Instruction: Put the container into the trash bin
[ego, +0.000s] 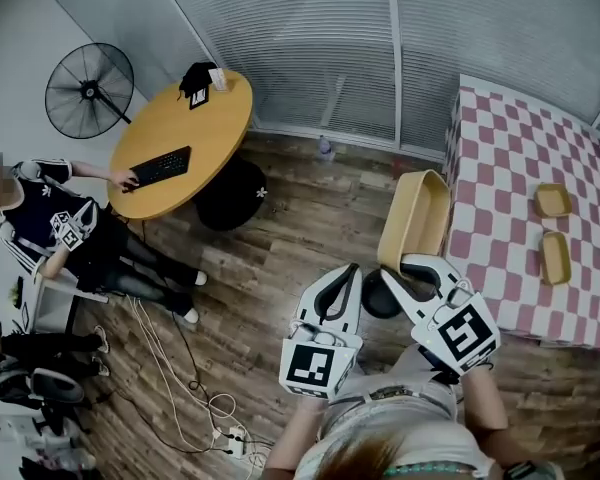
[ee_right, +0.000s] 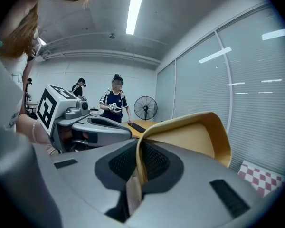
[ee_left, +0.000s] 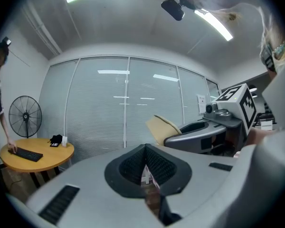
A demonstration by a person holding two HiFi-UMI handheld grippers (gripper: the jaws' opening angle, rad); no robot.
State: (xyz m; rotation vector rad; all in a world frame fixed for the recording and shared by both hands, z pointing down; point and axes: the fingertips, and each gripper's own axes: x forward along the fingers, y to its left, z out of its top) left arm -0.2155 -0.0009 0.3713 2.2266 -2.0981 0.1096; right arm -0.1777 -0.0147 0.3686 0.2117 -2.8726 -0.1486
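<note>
Right tongs (ee_right: 140,146): I am clamping them on the thin rim of the tan container (ego: 416,218); the wall is sitting pinched between the pads. Left tongs (ee_left: 145,148): I am keeping them clenched with nothing in them, only floor showing past the tips.

Container: I am carrying it tilted on its side, off the left edge of the checkered table (ego: 520,158) and over the wooden floor (ego: 300,228), not resting on anything. Left tongs are riding on the far side of it from the table.

Two smaller tan trays (ego: 554,228) are lying on the table, untouched.

Progress, as I am judging it: the pick-up is done and the container is clear of the table. The drop is not yet done. A dark round shape (ego: 379,294) is showing just off the table's near left corner, below the container; I cannot tell if it is the bin. What I am left with is finding the bin, getting over it and letting go.
</note>
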